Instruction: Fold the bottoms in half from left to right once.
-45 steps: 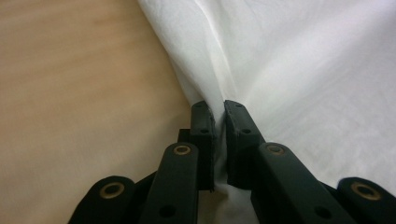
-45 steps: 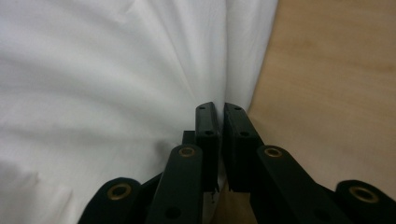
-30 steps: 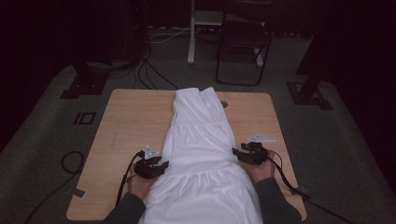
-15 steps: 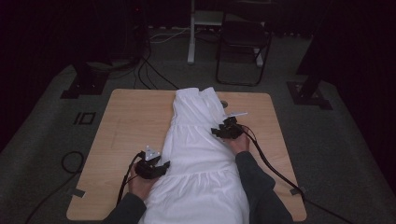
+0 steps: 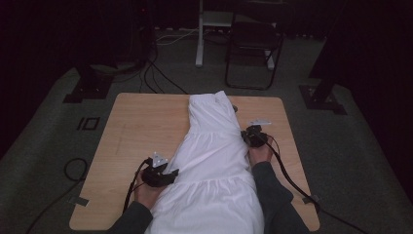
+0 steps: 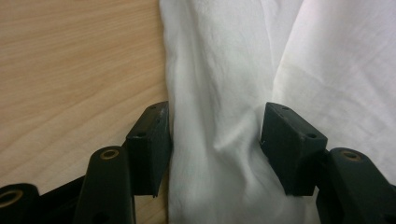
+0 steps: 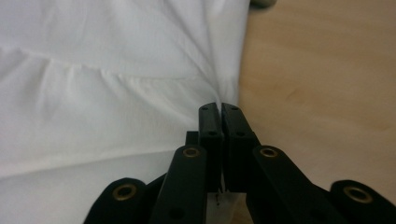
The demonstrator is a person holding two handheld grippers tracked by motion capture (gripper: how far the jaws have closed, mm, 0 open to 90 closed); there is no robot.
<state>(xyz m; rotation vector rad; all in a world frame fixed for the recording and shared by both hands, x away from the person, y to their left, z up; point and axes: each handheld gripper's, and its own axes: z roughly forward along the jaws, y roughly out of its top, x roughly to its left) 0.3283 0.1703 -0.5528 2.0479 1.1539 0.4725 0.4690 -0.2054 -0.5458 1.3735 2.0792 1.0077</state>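
Folding looks barely begun: white cotton dress [image 5: 209, 165] lies flat along light wooden table [image 5: 141, 126], right gripper [image 7: 220, 112] pinching its right edge, left gripper [image 6: 215, 135] just spread astride its left edge.

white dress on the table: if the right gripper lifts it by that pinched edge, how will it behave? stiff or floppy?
Probably floppy: the white dress lies in soft folds and gathers, so it should drape from the right gripper, whose jaws have just been closing on its edge. Likely light, thin fabric. Dragged over the table, it would likely bunch rather than slide flat.
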